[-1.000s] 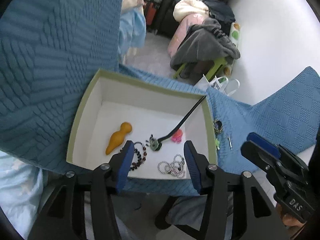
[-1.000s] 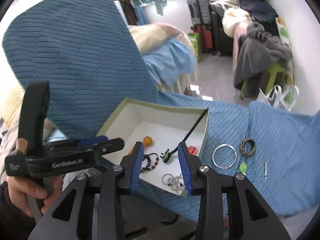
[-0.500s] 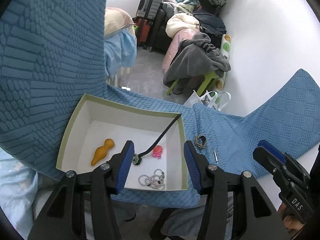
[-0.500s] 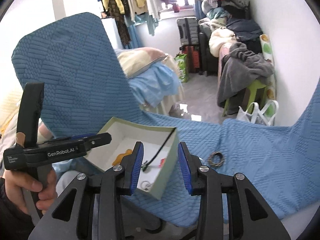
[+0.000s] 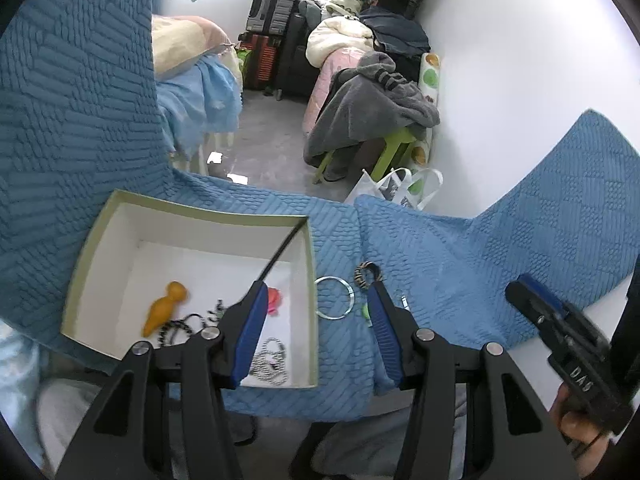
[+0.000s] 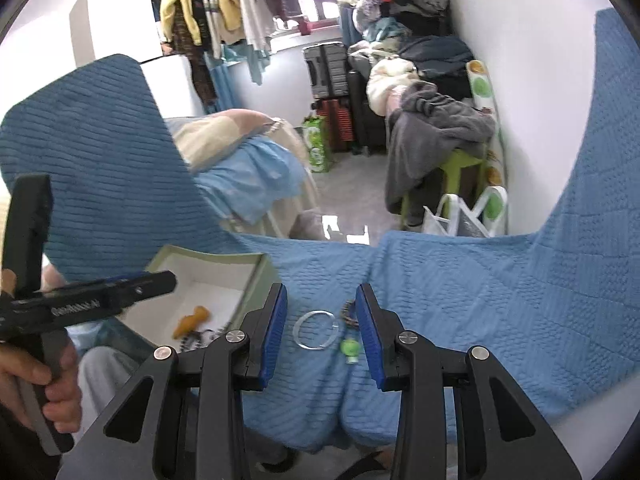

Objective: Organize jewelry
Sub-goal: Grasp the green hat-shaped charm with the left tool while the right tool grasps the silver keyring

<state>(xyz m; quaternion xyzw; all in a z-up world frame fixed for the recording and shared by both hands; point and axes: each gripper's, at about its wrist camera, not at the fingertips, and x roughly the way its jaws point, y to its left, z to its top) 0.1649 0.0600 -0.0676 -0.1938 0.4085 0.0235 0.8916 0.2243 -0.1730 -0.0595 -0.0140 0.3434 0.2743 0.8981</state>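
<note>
Between our right gripper's (image 6: 321, 322) spread fingers lie a silver ring (image 6: 316, 329), a green charm (image 6: 349, 347) and a dark bracelet (image 6: 349, 315) on the blue cloth (image 6: 460, 300). Our left gripper (image 5: 316, 312), also spread and empty, hangs over the box's (image 5: 192, 210) right wall; left of it inside sit an orange piece (image 5: 165, 306), pink charm (image 5: 274, 300) and bead chain (image 5: 269, 362).

Far across the room you can see a grey suitcase (image 5: 272, 8) standing on a red one (image 5: 260, 56). To your right, a grey blanket (image 5: 372, 108) is heaped over a green stool (image 5: 394, 148), with a white bag (image 5: 394, 188) near its foot. To your left, a light blue sheet (image 6: 256, 184) hangs off the bed, and clothes (image 6: 208, 12) hang in the far left corner.
</note>
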